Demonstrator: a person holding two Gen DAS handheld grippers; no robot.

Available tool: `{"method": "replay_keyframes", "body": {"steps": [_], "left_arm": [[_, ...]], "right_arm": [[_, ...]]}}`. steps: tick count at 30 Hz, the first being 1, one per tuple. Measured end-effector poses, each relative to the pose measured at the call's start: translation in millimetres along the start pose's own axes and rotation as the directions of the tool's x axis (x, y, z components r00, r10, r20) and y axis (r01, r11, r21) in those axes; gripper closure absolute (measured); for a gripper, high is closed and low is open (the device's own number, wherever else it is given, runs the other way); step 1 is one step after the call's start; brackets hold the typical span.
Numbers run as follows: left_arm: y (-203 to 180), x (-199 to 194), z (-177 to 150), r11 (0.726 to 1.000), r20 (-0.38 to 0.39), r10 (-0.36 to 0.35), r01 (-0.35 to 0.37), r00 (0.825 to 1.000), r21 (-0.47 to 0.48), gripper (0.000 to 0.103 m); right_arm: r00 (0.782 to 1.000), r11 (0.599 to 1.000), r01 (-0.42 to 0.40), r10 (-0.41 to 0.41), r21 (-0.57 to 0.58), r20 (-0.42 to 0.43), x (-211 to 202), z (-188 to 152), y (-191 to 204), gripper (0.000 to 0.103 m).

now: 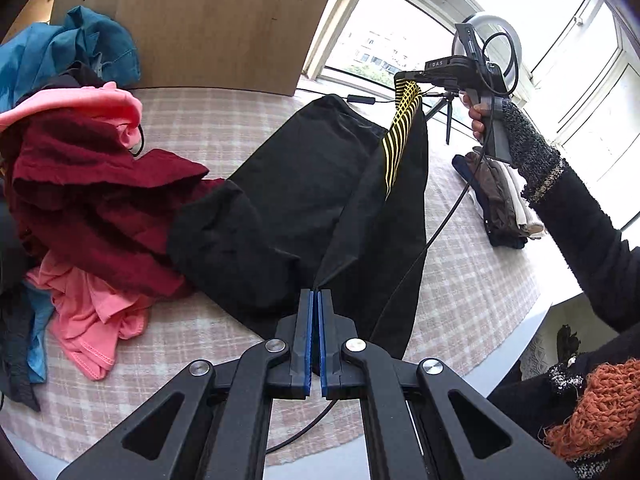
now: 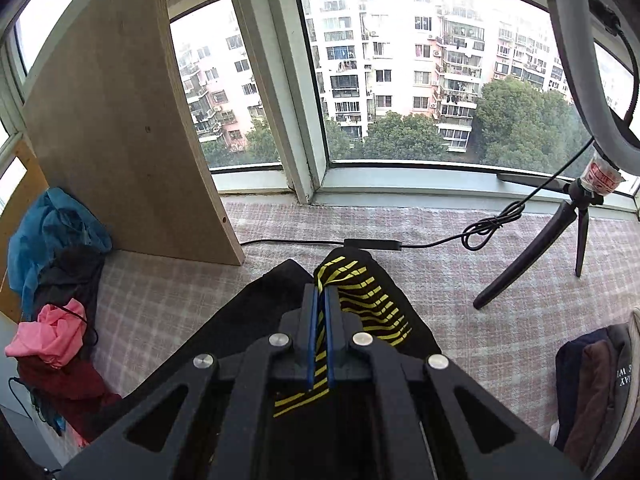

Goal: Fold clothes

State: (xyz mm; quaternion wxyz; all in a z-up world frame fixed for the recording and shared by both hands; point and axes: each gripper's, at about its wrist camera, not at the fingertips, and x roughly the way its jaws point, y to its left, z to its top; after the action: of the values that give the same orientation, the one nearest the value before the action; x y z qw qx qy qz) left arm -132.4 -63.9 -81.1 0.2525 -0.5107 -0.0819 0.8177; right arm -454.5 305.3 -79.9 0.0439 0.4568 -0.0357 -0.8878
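Nearest, left gripper (image 1: 315,295) with blue pads pressed together, pinching an edge of the black garment (image 1: 304,184) low over the checked tablecloth (image 1: 472,280). Stretched away from there, lying partly on the cloth and partly lifted, one end draped over the dark red clothing (image 1: 92,200). Beside that, pink pieces (image 1: 96,320) in the unfolded heap (teal fabric (image 1: 60,48) behind). Farther off, right gripper (image 2: 319,296) held high in the right hand (image 1: 478,118), clamped on the garment's yellow-striped band (image 2: 360,300). To the right, a folded stack (image 1: 504,204) on the table. Beyond, a wooden board (image 2: 120,128), a tripod (image 2: 560,240) with ring light, a black cable (image 2: 440,242), then the window (image 2: 400,80).
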Motion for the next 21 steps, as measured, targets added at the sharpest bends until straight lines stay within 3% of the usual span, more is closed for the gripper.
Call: {"method": "replay_keyframes", "body": {"steps": [6, 10, 17, 20, 21], "left_arm": [[42, 23, 18, 0.999, -0.018, 0.007, -0.008, 1.000, -0.044, 0.101], [59, 30, 26, 0.998, -0.022, -0.001, 0.000, 1.000, -0.070, 0.101], [81, 32, 33, 0.993, -0.034, 0.045, -0.049, 0.998, -0.110, 0.101], [88, 36, 34, 0.987, -0.063, 0.075, -0.083, 0.995, -0.134, 0.100], [89, 38, 34, 0.985, -0.074, 0.085, -0.095, 0.994, -0.142, 0.100]], "right_arm": [[0.994, 0.997, 0.059, -0.063, -0.047, -0.094, 82, 11, 36, 0.100], [0.990, 0.996, 0.069, -0.075, -0.057, -0.118, 106, 16, 43, 0.100], [0.985, 0.997, 0.051, -0.061, -0.062, -0.162, 132, 25, 53, 0.099], [0.980, 0.991, 0.067, -0.087, -0.112, -0.177, 133, 26, 63, 0.091], [0.980, 0.989, 0.071, -0.093, -0.130, -0.174, 130, 27, 66, 0.083]]}}
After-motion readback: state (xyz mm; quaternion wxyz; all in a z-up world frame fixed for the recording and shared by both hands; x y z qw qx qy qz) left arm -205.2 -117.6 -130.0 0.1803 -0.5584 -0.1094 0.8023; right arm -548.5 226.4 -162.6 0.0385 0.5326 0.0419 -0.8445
